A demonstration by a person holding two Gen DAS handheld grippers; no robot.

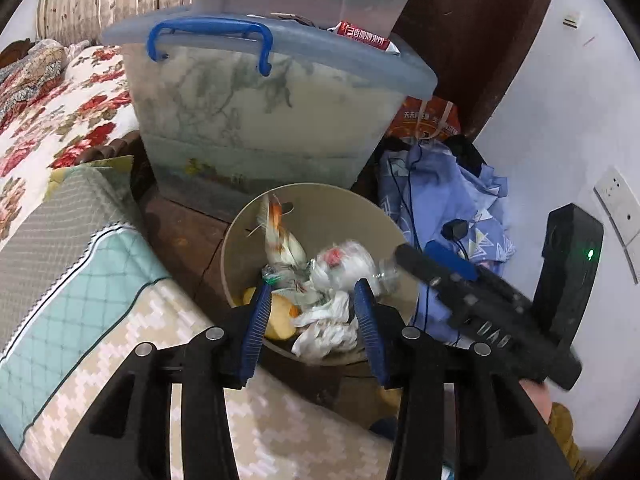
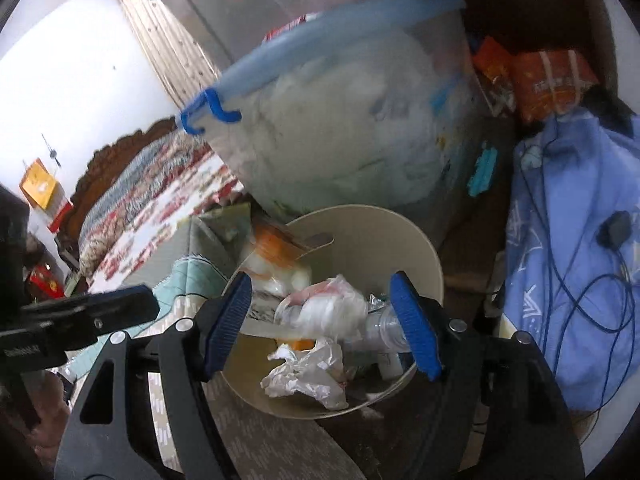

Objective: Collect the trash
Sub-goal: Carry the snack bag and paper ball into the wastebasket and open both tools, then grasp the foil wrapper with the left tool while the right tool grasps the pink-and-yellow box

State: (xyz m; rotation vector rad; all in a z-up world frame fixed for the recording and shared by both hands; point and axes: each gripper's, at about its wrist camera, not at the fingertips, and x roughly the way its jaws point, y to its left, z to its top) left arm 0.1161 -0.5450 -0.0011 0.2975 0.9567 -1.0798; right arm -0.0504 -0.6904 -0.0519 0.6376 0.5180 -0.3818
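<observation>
At our nine o'clock the bed (image 1: 60, 128) and its folded quilts (image 1: 92, 264) crowd in; their edge runs just beside the beige trash bin (image 1: 320, 200), leaving only a narrow strip of dark floor there. Our left gripper (image 1: 312, 322) hangs over the bin's near rim with its blue pads parted and nothing between them. The trash lies in the bin: crumpled paper (image 1: 328, 328), a white plastic bag (image 1: 348, 264) and a clear bottle (image 2: 382, 326). At twelve o'clock a lidded storage box (image 1: 264, 120) stands close behind the bin's far rim. Our right gripper (image 2: 324, 320) also hovers over the bin, spread wide and empty. At three o'clock a heap of blue cloth (image 2: 576, 240) with cables presses near the bin's side.
</observation>
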